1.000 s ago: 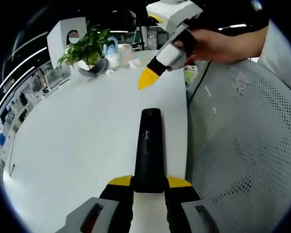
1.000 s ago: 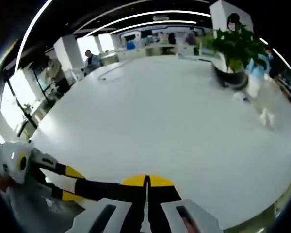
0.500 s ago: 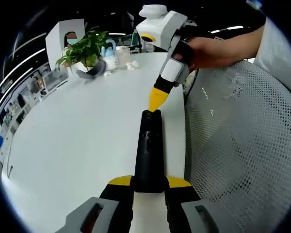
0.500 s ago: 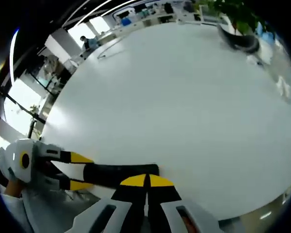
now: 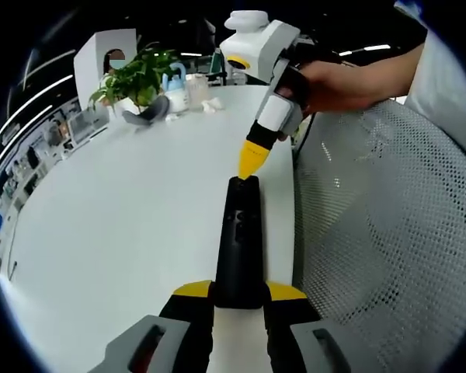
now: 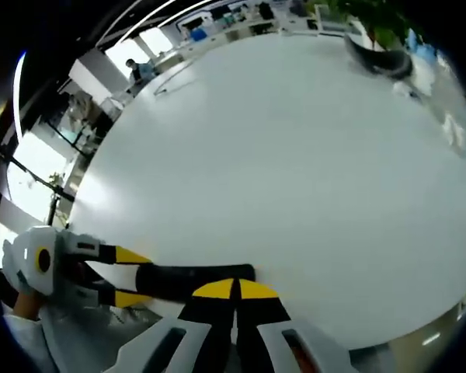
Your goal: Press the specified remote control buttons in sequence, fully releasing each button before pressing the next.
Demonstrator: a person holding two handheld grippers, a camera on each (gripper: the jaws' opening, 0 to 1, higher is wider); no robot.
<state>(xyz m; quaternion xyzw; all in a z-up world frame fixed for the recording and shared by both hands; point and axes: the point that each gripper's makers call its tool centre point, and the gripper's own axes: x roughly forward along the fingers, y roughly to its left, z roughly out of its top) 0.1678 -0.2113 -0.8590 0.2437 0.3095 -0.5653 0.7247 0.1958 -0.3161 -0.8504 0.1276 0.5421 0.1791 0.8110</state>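
Two hand-held grippers: left (image 5: pixel 237 291) clamps remote (image 5: pixel 239 237), right (image 5: pixel 250 162) (closed) apparently touching.

Black remote (image 5: pixel 238 241) on white table (image 5: pixel 124 210). Both grippers yellow-tipped: left gripper (image 5: pixel 239 291), right gripper (image 5: pixel 252 161) white-bodied. Beside the table, white mesh chair (image 5: pixel 380 233), dotted pattern. Green plant (image 5: pixel 136 74) at table's far end.

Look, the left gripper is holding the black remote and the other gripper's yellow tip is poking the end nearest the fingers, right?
Not quite. The left gripper does hold the black remote, but the right gripper has its yellow tip at the remote's far end, away from the holding fingers. The left gripper view shows this.
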